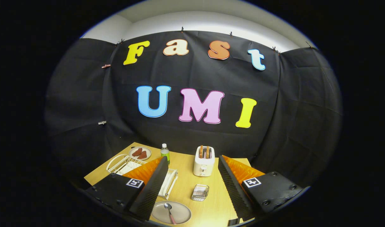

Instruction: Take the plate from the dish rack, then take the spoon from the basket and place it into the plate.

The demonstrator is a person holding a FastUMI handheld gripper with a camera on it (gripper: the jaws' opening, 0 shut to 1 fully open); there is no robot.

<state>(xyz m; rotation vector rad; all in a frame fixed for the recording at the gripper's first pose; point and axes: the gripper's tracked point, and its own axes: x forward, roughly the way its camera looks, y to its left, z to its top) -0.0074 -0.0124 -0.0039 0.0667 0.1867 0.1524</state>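
Since the spoon (169,212) already lay in the plate (180,216) on the tabletop (211,205), the tool (192,186) hung open and empty above it, so backing straight off looked best.

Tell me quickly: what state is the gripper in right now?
Gripper: open, holding nothing, raised above the table; the spoon lies on the plate just ahead of its fingers.

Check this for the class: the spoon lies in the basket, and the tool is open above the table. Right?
Not quite. The gripper view shows the spoon lying in the plate, not in the basket. The tool is indeed open above the table.
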